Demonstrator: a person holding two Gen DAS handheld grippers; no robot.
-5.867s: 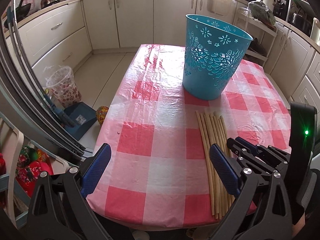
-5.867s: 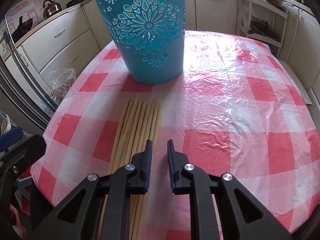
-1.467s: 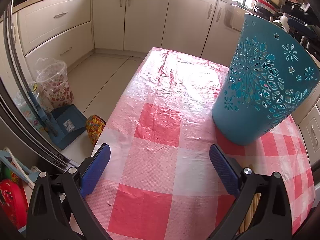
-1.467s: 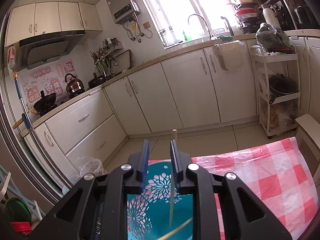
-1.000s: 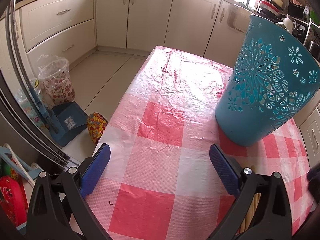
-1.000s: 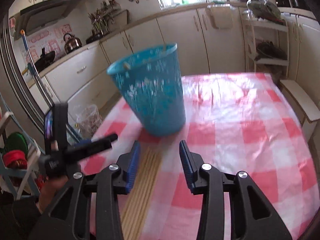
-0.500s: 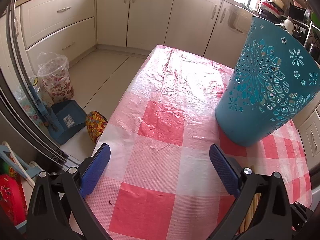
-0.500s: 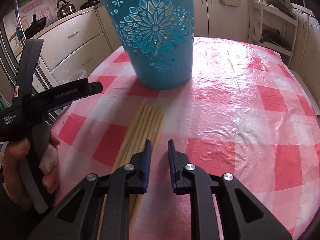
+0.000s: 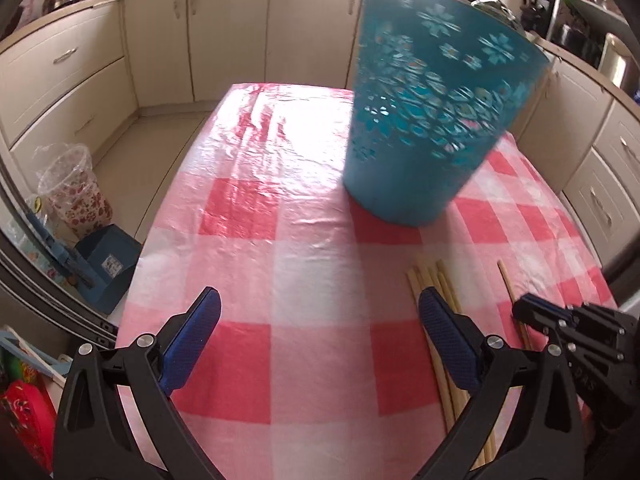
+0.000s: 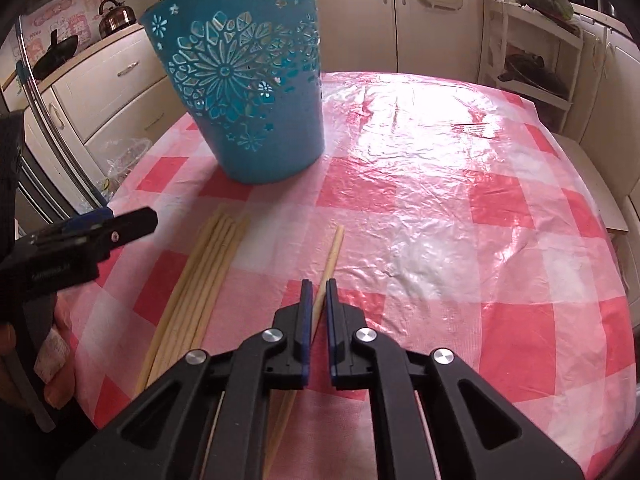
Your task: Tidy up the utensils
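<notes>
A teal cut-out basket [image 10: 248, 80] stands upright on the pink-checked tablecloth [image 10: 440, 220]; it also shows in the left wrist view [image 9: 424, 120]. Several long wooden sticks [image 10: 204, 280] lie bundled in front of it, seen too in the left wrist view [image 9: 440, 320]. One stick [image 10: 330, 258] lies apart to their right. My right gripper [image 10: 316, 292] is shut on this single stick near its middle. My left gripper [image 9: 316, 320] is open and empty, low over the cloth left of the bundle; it shows at the left of the right wrist view [image 10: 120, 220].
Cream kitchen cabinets [image 9: 160, 40] run behind the table. On the floor to the left stand a lined flowered bin [image 9: 72, 192] and a blue dustpan [image 9: 104, 264]. A white shelf rack [image 10: 532, 60] stands at the back right.
My right gripper came down from the basket, separated one stick to the right of the bundle and closed on it. My left gripper swung right, bringing the sticks into its view.
</notes>
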